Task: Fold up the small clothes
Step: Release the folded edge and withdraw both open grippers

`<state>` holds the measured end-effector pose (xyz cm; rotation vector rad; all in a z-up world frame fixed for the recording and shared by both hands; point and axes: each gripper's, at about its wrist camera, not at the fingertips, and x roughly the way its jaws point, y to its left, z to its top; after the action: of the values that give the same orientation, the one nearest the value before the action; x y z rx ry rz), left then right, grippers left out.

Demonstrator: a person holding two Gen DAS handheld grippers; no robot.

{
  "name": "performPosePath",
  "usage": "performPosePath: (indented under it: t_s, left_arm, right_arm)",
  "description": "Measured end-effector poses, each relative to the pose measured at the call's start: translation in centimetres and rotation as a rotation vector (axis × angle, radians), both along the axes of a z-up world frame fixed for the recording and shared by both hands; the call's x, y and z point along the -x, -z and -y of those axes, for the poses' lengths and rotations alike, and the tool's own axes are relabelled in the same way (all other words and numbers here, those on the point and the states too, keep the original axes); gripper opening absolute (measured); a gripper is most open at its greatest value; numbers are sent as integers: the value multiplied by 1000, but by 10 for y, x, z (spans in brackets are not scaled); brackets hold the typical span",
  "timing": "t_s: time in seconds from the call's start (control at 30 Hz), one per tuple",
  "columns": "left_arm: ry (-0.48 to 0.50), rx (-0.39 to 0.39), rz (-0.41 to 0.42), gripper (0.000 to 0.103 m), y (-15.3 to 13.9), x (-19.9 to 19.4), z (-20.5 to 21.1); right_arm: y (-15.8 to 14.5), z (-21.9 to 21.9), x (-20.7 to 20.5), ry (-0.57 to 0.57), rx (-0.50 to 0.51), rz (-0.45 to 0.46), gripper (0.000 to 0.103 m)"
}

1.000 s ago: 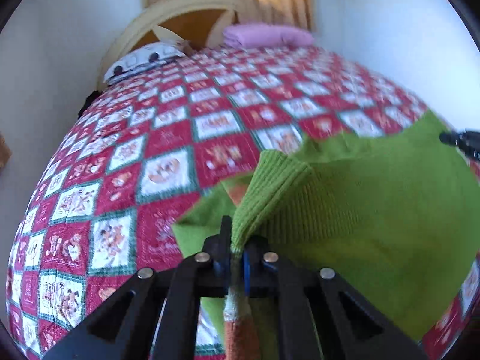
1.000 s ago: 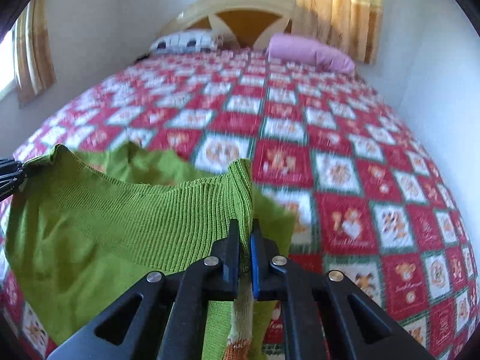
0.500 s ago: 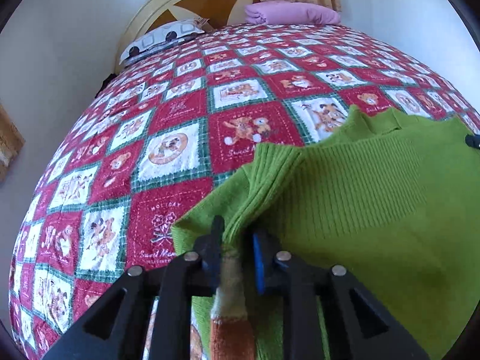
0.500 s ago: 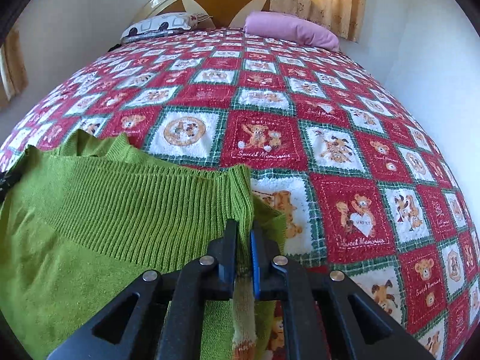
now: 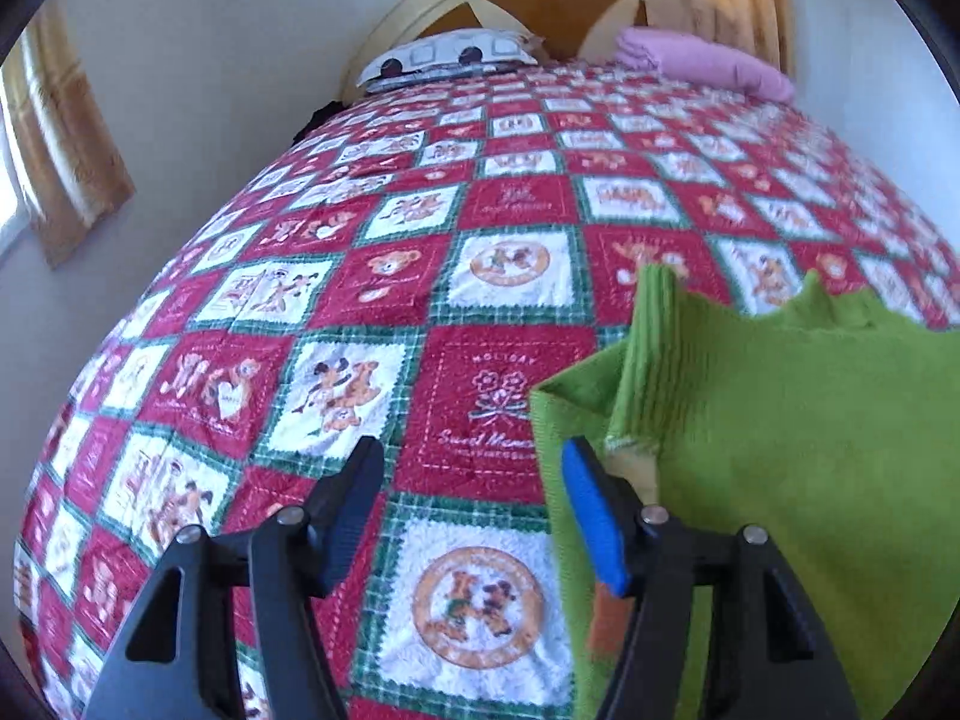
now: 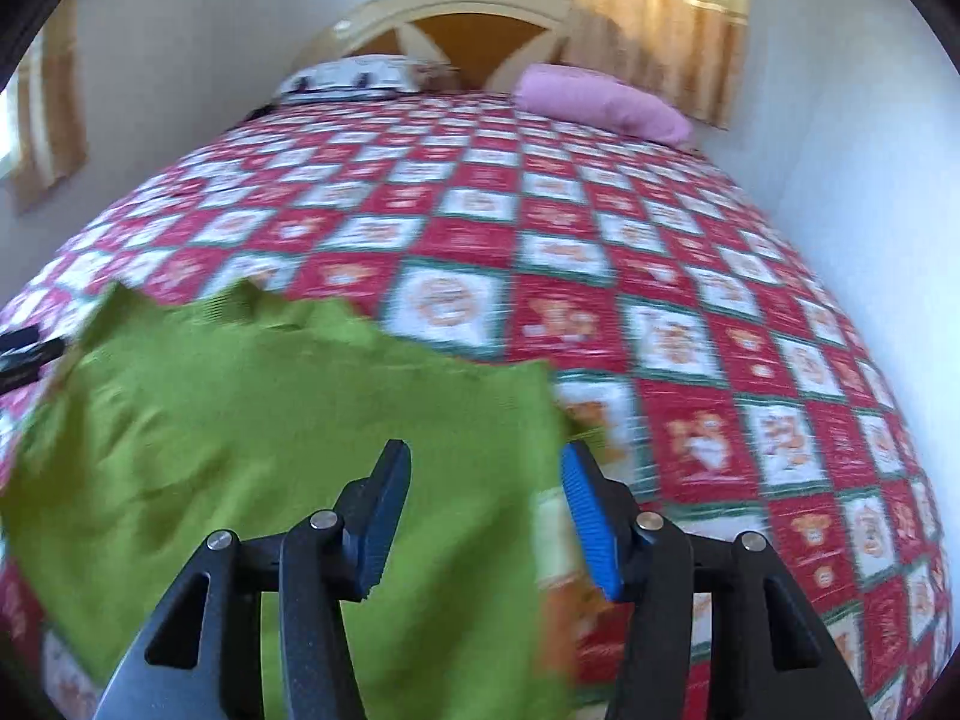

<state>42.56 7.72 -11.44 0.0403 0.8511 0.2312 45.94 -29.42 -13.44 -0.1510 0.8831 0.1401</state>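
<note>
A small green knit garment [image 5: 780, 450] lies folded on the red, white and green patchwork quilt [image 5: 420, 276]; a ribbed hem stands up at its left edge. My left gripper [image 5: 474, 468] is open and empty, just left of the garment's left edge. In the right wrist view the same garment [image 6: 270, 420] lies spread on the quilt [image 6: 690, 312]. My right gripper [image 6: 486, 474] is open and empty above the garment's right edge. The left gripper's tip [image 6: 24, 348] shows at the far left.
A patterned pillow [image 5: 450, 57] and a pink pillow [image 5: 702, 63] lie by the wooden headboard [image 5: 540, 6]. White walls close in on both sides of the bed. Curtains [image 6: 654, 18] hang behind the headboard.
Both grippers were shut on the garment's ribbed hem and held it up. Both have opened and let go, and the garment has dropped onto the quilt. Both have drawn back.
</note>
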Motion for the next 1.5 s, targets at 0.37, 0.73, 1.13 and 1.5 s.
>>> performPosePath:
  t_s: [0.37,0.73,1.13,1.5]
  left_arm:
    - [111,74,-50,65,20,49,39]
    - [60,126,-41,83,32,82,27]
    - [72,129,-39,84,34,107,26]
    - [47,27,21,86,-18,61,18]
  right_arm:
    - [40,-139,65,-363,1,-121,53]
    - [43,-148,100,-418,120,-45,54]
    - [40,-5,97,-53,-59,-109,54]
    - [10,7,72,-69,-100,-53,54]
